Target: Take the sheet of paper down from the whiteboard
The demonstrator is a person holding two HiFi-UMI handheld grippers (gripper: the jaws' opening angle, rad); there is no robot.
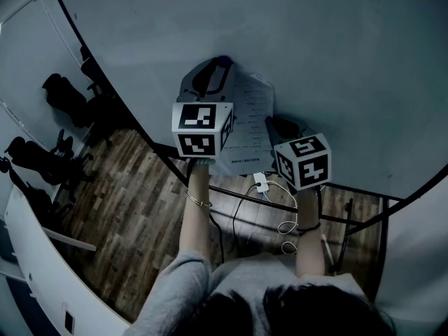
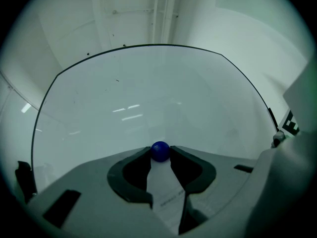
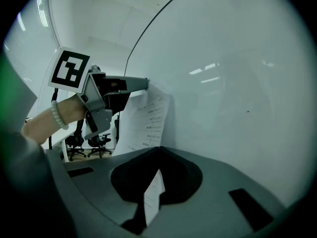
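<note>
A printed sheet of paper (image 1: 248, 121) hangs on the whiteboard (image 1: 336, 61), held at its top by a round blue magnet (image 1: 222, 61). My left gripper (image 1: 218, 67) is at the sheet's top edge, and in the left gripper view its jaws (image 2: 160, 152) are shut on the blue magnet (image 2: 160, 150), with the paper (image 2: 166, 195) below them. My right gripper (image 1: 271, 124) is at the sheet's right edge. In the right gripper view it (image 3: 158, 148) is shut on the paper's edge (image 3: 153, 195), and the sheet (image 3: 148, 115) bows away from the board.
Black office chairs (image 1: 66, 96) stand on the wooden floor (image 1: 133, 208) to the left. The board's black stand rail (image 1: 350, 219) runs below, with a white adapter (image 1: 261, 183) and cables hanging near it. A white desk edge (image 1: 42, 257) curves at lower left.
</note>
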